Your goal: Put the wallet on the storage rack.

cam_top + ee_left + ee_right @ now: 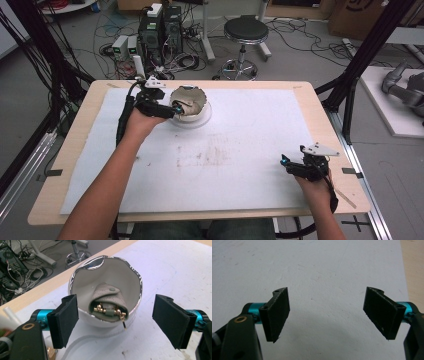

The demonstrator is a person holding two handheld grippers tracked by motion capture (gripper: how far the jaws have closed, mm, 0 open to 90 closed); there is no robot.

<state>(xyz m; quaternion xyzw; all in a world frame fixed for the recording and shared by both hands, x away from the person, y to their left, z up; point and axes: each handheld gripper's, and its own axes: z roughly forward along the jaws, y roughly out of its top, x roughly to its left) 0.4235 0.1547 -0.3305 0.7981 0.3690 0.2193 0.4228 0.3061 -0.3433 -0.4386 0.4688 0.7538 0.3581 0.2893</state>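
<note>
A shiny silver cup (189, 102) (105, 290) with a wavy rim lies tipped toward me on a white dish (200, 120) at the back left of the mat. Inside it sits a grey-green pouch (108, 303) with small gold pieces (98, 308) at its mouth. My left gripper (170, 109) (120, 321) is open, its pads either side of the cup's mouth, holding nothing. My right gripper (292, 167) (329, 313) rests open over bare mat near the front right, nothing between its pads.
A white mat (225, 150) covers the wooden table (75, 150); faint brown stains mark its middle. Beyond the far edge are a black stool (245, 32), computer boxes (160, 30) and tangled cables on the floor. A black frame post (360, 60) stands at the right.
</note>
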